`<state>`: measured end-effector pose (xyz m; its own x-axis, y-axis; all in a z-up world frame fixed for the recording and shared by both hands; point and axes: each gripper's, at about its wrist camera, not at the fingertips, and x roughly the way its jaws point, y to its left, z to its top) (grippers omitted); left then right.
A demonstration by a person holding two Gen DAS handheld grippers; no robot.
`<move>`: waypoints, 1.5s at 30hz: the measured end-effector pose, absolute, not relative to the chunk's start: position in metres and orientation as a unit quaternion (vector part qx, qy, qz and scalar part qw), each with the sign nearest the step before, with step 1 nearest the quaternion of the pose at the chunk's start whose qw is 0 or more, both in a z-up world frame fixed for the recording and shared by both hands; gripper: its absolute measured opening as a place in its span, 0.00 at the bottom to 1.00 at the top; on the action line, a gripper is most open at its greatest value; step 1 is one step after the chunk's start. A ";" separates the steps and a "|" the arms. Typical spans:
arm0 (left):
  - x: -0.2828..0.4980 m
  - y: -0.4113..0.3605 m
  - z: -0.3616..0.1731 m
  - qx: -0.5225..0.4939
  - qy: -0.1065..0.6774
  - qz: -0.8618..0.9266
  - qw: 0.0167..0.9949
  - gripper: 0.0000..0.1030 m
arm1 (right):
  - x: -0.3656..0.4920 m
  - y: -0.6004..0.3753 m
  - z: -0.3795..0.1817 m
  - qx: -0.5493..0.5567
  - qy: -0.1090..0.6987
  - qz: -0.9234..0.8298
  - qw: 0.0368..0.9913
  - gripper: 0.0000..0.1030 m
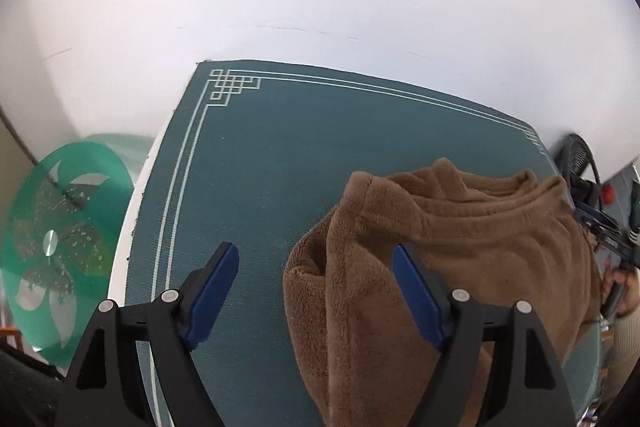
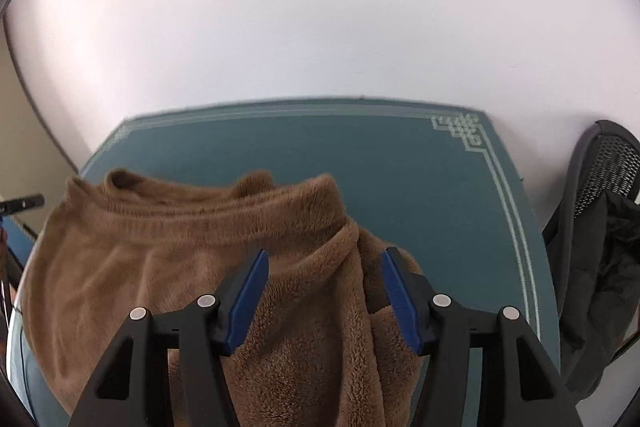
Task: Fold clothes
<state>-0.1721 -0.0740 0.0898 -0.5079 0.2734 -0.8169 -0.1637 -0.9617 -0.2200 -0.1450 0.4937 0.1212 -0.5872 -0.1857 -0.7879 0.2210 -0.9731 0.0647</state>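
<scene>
A brown fleece garment [image 1: 480,247] [image 2: 160,259] lies folded on a teal mat [image 1: 260,167] [image 2: 400,179], its elastic waistband toward the far side. My left gripper [image 1: 315,253] stands open over the garment's left edge. Its left finger is above bare mat and its right finger above the fleece, with neither pad pressing on the cloth. My right gripper [image 2: 326,255] is open above the garment's right part. The fleece lies beneath the gap between its blue pads [image 2: 250,291] and is not pinched.
The mat has white border lines and covers a white table [image 1: 132,211] against a white wall. A green round glass top [image 1: 60,227] stands left of the table. A black mesh chair [image 2: 608,163] with a dark jacket [image 2: 592,287] stands at the right. A hand [image 1: 628,287] shows at the right edge.
</scene>
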 end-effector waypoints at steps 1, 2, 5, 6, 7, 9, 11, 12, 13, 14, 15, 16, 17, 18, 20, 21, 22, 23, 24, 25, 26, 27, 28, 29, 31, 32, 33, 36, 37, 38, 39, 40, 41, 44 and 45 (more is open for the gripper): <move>-0.173 -0.076 0.089 -0.478 -0.067 0.865 0.136 0.80 | -0.149 0.493 0.118 0.443 0.026 -0.889 0.113 0.59; -0.173 -0.077 0.088 -0.476 -0.076 0.864 0.144 0.80 | -0.152 0.492 0.115 0.447 0.027 -0.887 0.113 0.59; -0.180 -0.070 0.085 -0.474 -0.056 0.868 0.140 0.80 | -0.166 0.491 0.111 0.461 0.021 -0.880 0.115 0.59; -0.185 -0.066 0.082 -0.475 -0.043 0.868 0.135 0.80 | -0.171 0.490 0.110 0.466 0.018 -0.877 0.115 0.59; -0.190 -0.061 0.080 -0.477 -0.030 0.869 0.132 0.80 | -0.176 0.490 0.109 0.471 0.015 -0.875 0.114 0.59; -0.198 -0.048 0.075 -0.482 -0.005 0.864 0.146 0.80 | -0.188 0.489 0.102 0.479 0.013 -0.869 0.119 0.59; -0.203 -0.036 0.070 -0.483 0.016 0.863 0.149 0.80 | -0.196 0.488 0.094 0.490 0.004 -0.863 0.127 0.59; -0.207 -0.031 0.067 -0.485 0.025 0.862 0.148 0.80 | -0.198 0.487 0.090 0.493 0.000 -0.861 0.126 0.59; -0.211 -0.027 0.064 -0.488 0.029 0.860 0.147 0.80 | -0.200 0.487 0.085 0.496 -0.004 -0.859 0.126 0.59; -0.215 -0.022 0.061 -0.491 0.028 0.858 0.150 0.80 | -0.201 0.486 0.083 0.495 -0.005 -0.860 0.126 0.59; -0.219 -0.019 0.058 -0.497 0.022 0.853 0.155 0.80 | -0.200 0.485 0.083 0.491 -0.002 -0.862 0.126 0.59; -0.224 -0.015 0.054 -0.505 0.015 0.848 0.158 0.80 | -0.199 0.485 0.082 0.487 -0.001 -0.864 0.127 0.59; -0.228 -0.012 0.050 -0.512 0.008 0.844 0.161 0.80 | -0.198 0.485 0.083 0.484 -0.001 -0.866 0.127 0.59; -0.229 -0.011 0.045 -0.517 0.005 0.842 0.156 0.79 | -0.196 0.485 0.084 0.481 -0.001 -0.868 0.127 0.58; -0.227 -0.004 0.041 -0.525 -0.005 0.834 0.168 0.46 | -0.190 0.485 0.087 0.472 0.002 -0.872 0.131 0.42; -0.222 -0.001 0.042 -0.525 -0.011 0.832 0.180 0.41 | -0.186 0.483 0.089 0.467 0.005 -0.874 0.132 0.32; -0.218 0.001 0.047 -0.517 -0.008 0.838 0.175 0.35 | -0.182 0.482 0.093 0.460 0.007 -0.878 0.129 0.29; -0.214 0.001 0.053 -0.509 -0.008 0.843 0.173 0.27 | -0.178 0.481 0.097 0.451 0.009 -0.883 0.126 0.20; -0.211 0.000 0.063 -0.498 -0.019 0.849 0.174 0.26 | -0.174 0.480 0.104 0.439 0.008 -0.890 0.125 0.14; -0.207 -0.002 0.072 -0.487 -0.029 0.855 0.176 0.26 | -0.170 0.481 0.113 0.423 0.003 -0.898 0.124 0.11; -0.203 -0.004 0.081 -0.477 -0.040 0.860 0.177 0.25 | -0.166 0.482 0.123 0.406 -0.002 -0.906 0.121 0.09; -0.204 -0.007 0.093 -0.467 -0.053 0.865 0.177 0.25 | -0.162 0.483 0.132 0.390 -0.010 -0.913 0.117 0.09; -0.204 -0.007 0.098 -0.459 -0.056 0.870 0.172 0.24 | -0.160 0.485 0.142 0.376 -0.019 -0.920 0.114 0.09; -0.205 -0.007 0.103 -0.451 -0.058 0.875 0.167 0.24 | -0.159 0.485 0.150 0.364 -0.021 -0.925 0.106 0.09; -0.207 -0.007 0.114 -0.437 -0.062 0.884 0.157 0.24 | -0.164 0.481 0.156 0.357 -0.013 -0.930 0.091 0.09; -0.212 -0.007 0.114 -0.436 -0.061 0.885 0.149 0.24 | -0.167 0.479 0.157 0.355 -0.008 -0.931 0.085 0.09; -0.216 -0.007 0.110 -0.445 -0.059 0.882 0.143 0.24 | -0.170 0.475 0.155 0.360 -0.001 -0.930 0.078 0.09; -0.228 -0.002 0.091 -0.480 -0.046 0.868 0.119 0.27 | -0.183 0.464 0.136 0.393 0.020 -0.917 0.057 0.09; -0.232 0.000 0.082 -0.493 -0.038 0.862 0.111 0.29 | -0.189 0.464 0.127 0.410 0.017 -0.910 0.053 0.09; -0.234 0.003 0.072 -0.506 -0.030 0.856 0.102 0.34 | -0.194 0.464 0.118 0.425 0.017 -0.903 0.051 0.09; -0.234 0.005 0.063 -0.514 -0.019 0.853 0.089 0.37 | -0.197 0.464 0.109 0.439 0.017 -0.897 0.048 0.09; -0.233 0.006 0.059 -0.513 -0.009 0.854 0.082 0.46 | -0.199 0.465 0.103 0.449 0.015 -0.892 0.048 0.10; -0.233 0.007 0.056 -0.511 0.001 0.857 0.074 0.58 | -0.199 0.467 0.099 0.458 0.010 -0.887 0.053 0.10; -0.232 0.006 0.054 -0.507 0.025 0.860 0.047 0.79 | -0.197 0.474 0.098 0.470 -0.006 -0.881 0.059 0.22; -0.232 0.006 0.054 -0.507 0.029 0.860 0.041 0.79 | -0.195 0.475 0.099 0.470 -0.009 -0.881 0.056 0.32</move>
<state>-0.2322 0.0057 0.0540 -0.4818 0.0416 -0.8753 -0.1001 -0.9949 0.0078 -0.1953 0.4754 0.0993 -0.5512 -0.1084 -0.8273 0.0905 -0.9934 0.0698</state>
